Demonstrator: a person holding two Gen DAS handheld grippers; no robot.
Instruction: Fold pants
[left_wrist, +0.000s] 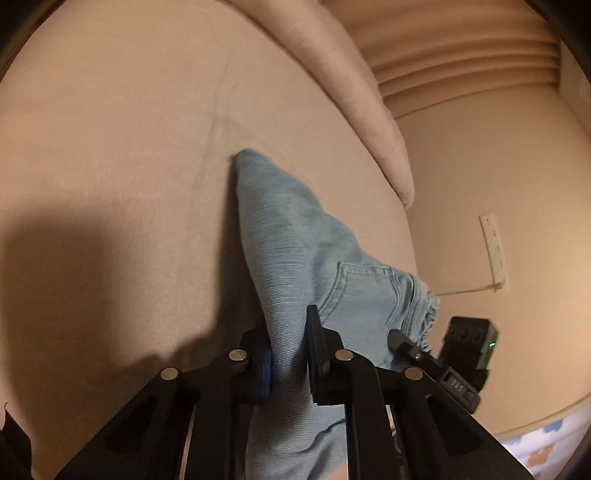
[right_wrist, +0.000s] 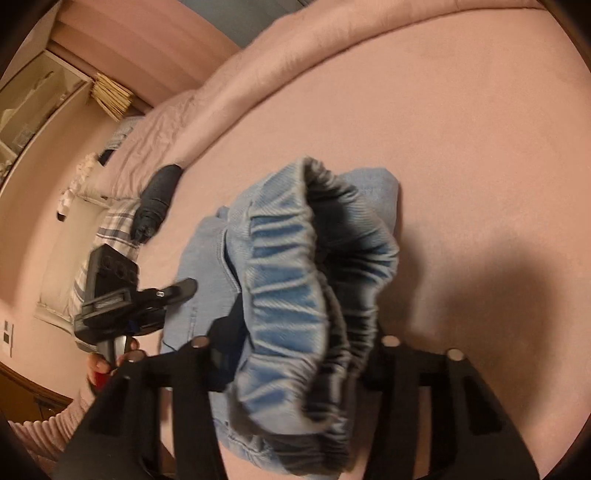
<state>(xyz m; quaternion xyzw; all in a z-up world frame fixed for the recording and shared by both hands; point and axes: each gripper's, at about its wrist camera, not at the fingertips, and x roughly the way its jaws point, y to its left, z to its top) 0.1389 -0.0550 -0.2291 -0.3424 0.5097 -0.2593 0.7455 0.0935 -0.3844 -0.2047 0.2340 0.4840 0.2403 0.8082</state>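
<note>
Left wrist view, left to right:
- Bed sheet (left_wrist: 110, 166): pinkish-beige, with a dark shadow at lower left.
- Left gripper (left_wrist: 288, 354): black fingers closed on a fold of denim.
- Pants (left_wrist: 295, 240): light blue jeans, raised to a peak on the sheet; a pocket seam shows at right.
- Duvet (left_wrist: 354, 92): rolled along the bed's far edge.
- Right gripper (left_wrist: 402, 339): one finger touching the gathered waistband edge.
- Power strip (left_wrist: 495, 251): white, on the floor.

Right wrist view, left to right:
- Left gripper (right_wrist: 181, 288): beside the denim.
- Dark garment (right_wrist: 155, 203): bundled near the duvet.
- Elastic waistband (right_wrist: 314, 295): ruched, bunched between the near fingers; whether they pinch it cannot be told.
</note>
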